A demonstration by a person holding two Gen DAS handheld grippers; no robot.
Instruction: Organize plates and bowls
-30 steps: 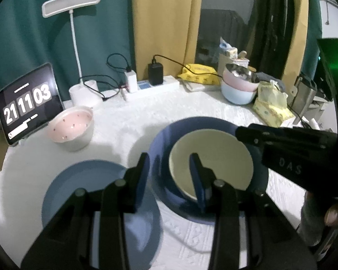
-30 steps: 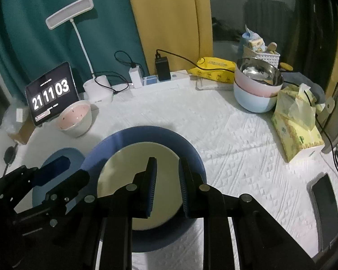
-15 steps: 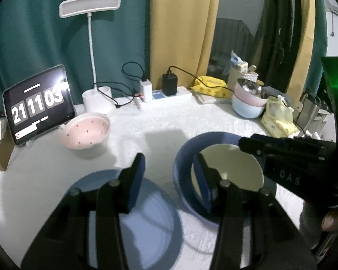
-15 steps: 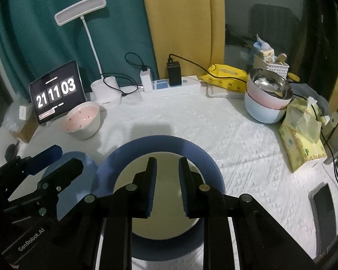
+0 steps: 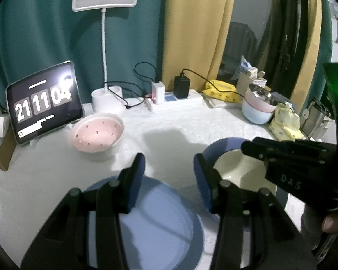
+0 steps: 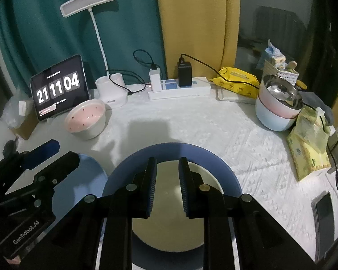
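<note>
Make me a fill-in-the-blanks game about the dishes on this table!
1. The cream plate sits on a bigger ____ plate.
2. The pink dotted bowl stands next to the clock showing 21 11 ____.
3. The shiny metal bowl is stacked on the pink and light ____ bowls.

Missing words: blue; 04; blue

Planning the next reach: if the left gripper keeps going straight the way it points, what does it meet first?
Probably the bare white tablecloth beyond the light blue plate, short of the pink bowl; depth is uncertain.
</note>
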